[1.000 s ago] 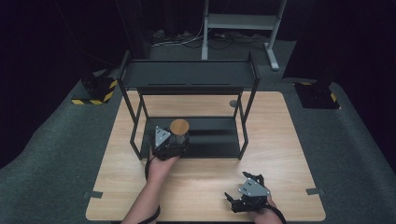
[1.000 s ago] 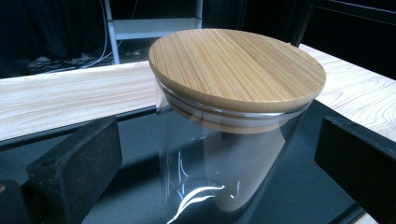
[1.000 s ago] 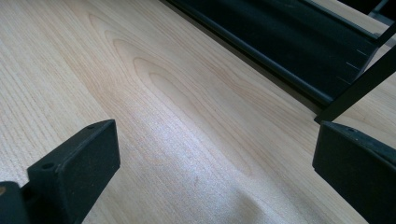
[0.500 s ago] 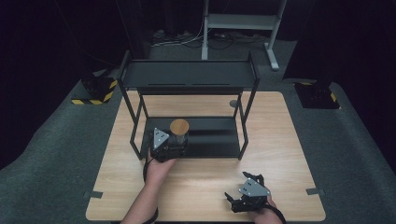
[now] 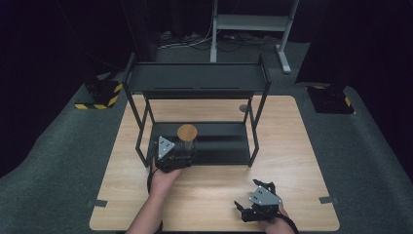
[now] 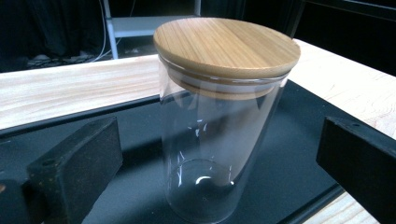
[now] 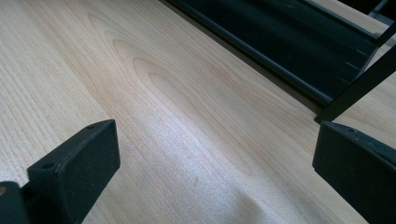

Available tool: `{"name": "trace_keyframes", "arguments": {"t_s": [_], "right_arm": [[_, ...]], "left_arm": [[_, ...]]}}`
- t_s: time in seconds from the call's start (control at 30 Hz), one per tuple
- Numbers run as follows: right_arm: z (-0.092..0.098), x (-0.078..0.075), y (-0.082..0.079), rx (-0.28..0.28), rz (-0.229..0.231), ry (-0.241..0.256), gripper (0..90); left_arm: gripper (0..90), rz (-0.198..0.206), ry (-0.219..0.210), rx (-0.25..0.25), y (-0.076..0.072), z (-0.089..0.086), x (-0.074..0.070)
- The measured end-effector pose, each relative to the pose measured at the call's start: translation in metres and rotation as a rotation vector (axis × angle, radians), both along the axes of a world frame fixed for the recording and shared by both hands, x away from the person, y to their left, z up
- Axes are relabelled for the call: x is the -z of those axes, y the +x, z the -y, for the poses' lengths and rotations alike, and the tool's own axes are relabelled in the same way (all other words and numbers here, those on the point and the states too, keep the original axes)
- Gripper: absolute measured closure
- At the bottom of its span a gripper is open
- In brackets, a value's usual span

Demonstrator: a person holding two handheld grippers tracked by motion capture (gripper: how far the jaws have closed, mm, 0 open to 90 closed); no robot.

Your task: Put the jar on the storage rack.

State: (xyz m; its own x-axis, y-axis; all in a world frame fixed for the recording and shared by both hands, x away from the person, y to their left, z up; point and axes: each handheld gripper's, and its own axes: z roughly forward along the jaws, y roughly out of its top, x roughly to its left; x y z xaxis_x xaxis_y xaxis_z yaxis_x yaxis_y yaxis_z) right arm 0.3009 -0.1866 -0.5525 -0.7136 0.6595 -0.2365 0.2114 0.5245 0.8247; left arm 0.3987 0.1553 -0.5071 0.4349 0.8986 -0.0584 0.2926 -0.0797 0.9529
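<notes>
Clear glass jar [image 6: 219, 140], round bamboo lid [image 6: 226, 44]

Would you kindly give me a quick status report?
Left gripper open, jaws astride glass jar. Jar upright, lid on, on rack's lower shelf. Right gripper open, idle over table. Nothing obstructing.

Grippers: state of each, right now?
Left gripper: open, jaws either side of the glass jar, not touching.
Right gripper: open, empty, over the table.
</notes>
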Motion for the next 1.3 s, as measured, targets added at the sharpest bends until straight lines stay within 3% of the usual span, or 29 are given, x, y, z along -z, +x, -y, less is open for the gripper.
{"name": "trace_keyframes", "arguments": {"t_s": [1.3], "right_arm": [[-0.001,0.000,0.000,-0.002,0.001,-0.010,0.0]], "left_arm": [[0.7,0.012,0.014,-0.009,-0.029,-0.011,-0.007]]}}
